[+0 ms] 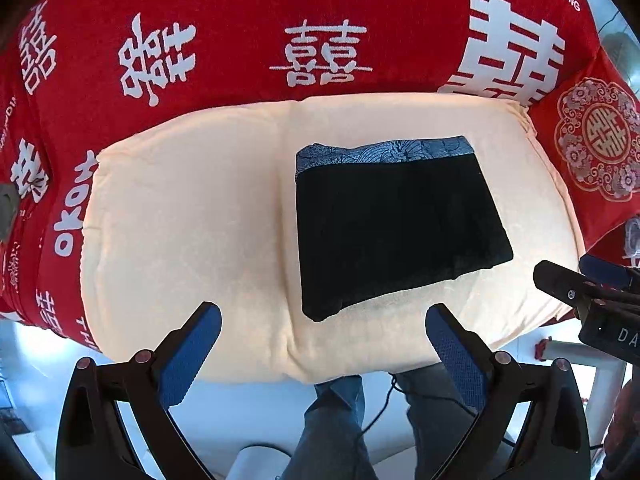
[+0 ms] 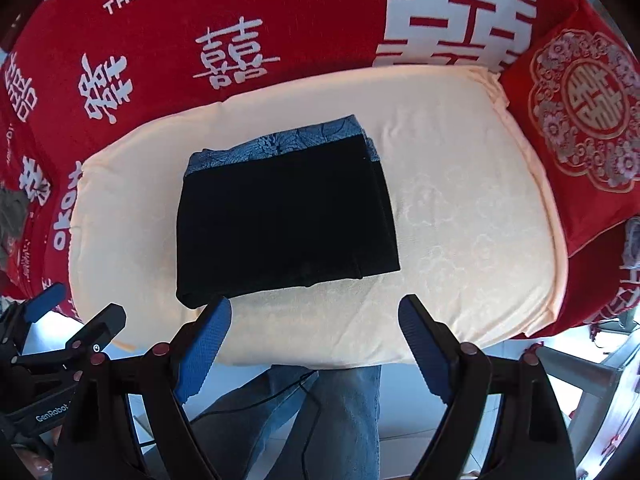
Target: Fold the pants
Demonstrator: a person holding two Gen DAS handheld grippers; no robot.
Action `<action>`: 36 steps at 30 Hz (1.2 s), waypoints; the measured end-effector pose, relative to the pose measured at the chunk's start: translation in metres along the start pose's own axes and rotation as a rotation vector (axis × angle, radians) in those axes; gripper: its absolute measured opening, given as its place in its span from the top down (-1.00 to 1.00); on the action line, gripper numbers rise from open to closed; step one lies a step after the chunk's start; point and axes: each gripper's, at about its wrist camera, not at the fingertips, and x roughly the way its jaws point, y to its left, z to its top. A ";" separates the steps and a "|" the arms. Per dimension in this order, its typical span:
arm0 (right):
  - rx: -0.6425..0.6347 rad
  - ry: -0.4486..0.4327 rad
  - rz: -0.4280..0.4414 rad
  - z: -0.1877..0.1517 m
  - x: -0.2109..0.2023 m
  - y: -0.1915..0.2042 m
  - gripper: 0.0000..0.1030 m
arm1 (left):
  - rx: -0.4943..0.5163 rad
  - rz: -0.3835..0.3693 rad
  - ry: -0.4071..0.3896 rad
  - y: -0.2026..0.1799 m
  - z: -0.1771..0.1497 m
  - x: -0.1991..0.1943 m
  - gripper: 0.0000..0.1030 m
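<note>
The black pants lie folded into a compact rectangle on a cream pad, their blue patterned waistband at the far edge. In the right wrist view the pants lie left of the middle of the pad. My left gripper is open and empty, held above the pad's near edge, just short of the pants. My right gripper is open and empty too, its left fingertip over the pants' near corner. Each gripper also shows at the side of the other's view.
A red bedspread with white characters covers the bed behind the pad. A red embroidered cushion sits at the right. The person's jeans-clad legs and a cable are below, over a pale floor.
</note>
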 end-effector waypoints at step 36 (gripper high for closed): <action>-0.104 0.097 0.026 0.004 -0.011 -0.005 -0.71 | -0.116 0.082 0.067 -0.033 -0.015 -0.011 -0.99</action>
